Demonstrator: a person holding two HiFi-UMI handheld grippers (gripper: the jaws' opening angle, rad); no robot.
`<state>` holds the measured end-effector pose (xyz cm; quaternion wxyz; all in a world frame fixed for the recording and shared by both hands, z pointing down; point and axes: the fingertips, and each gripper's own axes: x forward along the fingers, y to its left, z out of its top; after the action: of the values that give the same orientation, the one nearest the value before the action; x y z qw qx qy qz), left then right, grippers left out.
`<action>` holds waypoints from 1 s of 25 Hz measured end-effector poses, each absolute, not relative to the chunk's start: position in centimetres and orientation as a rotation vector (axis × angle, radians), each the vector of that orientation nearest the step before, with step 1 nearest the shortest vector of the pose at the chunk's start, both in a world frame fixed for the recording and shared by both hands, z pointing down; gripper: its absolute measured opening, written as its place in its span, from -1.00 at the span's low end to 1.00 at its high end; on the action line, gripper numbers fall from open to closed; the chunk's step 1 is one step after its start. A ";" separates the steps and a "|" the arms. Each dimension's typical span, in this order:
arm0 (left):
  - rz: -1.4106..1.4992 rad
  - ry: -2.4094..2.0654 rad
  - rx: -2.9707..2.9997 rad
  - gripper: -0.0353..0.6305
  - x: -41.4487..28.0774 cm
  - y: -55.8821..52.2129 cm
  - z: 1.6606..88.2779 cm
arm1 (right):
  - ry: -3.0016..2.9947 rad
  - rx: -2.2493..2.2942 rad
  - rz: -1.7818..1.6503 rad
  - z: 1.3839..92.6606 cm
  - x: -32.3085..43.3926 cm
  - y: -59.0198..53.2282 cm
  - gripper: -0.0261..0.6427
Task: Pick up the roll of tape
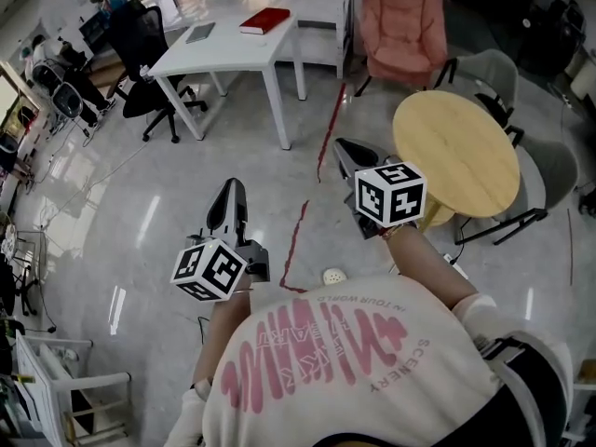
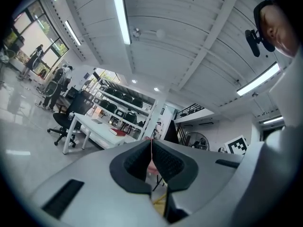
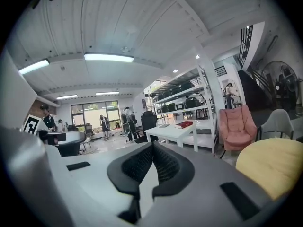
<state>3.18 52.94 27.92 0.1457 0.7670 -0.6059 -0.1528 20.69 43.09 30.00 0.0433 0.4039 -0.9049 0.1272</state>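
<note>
No roll of tape shows in any view. In the head view my left gripper (image 1: 230, 190) is held out level over the shiny floor, its jaws together with nothing between them. My right gripper (image 1: 344, 147) reaches forward beside the round yellow table (image 1: 456, 152), also shut and empty. In the left gripper view the left gripper (image 2: 150, 141) has its black pads meeting at the tips. The right gripper (image 3: 152, 144) shows the same in the right gripper view. Both point toward a white table (image 1: 233, 40) with a red book (image 1: 264, 20) on it.
A pink armchair (image 1: 402, 26) stands beyond the yellow table, with grey chairs (image 1: 549, 170) around it. A black office chair (image 1: 144, 45) sits left of the white table. A red line (image 1: 296, 236) runs along the floor, and a small white object (image 1: 333, 276) lies near my body.
</note>
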 end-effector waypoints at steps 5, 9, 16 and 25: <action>-0.456 -1.771 2.203 -0.82 2.0 48.0 26.4 | -2.789 1.214 0.376 28.2 19.6 37.3 -0.88; -0.469 -1.804 2.195 -0.82 1.1 43.5 26.3 | -2.814 1.197 0.360 27.7 18.8 32.2 -0.88; -0.469 -1.837 2.170 -0.82 0.5 37.2 26.7 | -2.838 1.175 0.385 27.7 18.2 24.8 -0.88; -0.488 -1.842 2.142 -0.82 1.2 30.9 27.5 | -2.851 1.179 0.403 28.0 19.3 17.8 -0.88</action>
<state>1.20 30.86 27.46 0.1368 0.7402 -0.6363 -0.1688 19.33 17.80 27.98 0.0150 0.3790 -0.9162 0.1295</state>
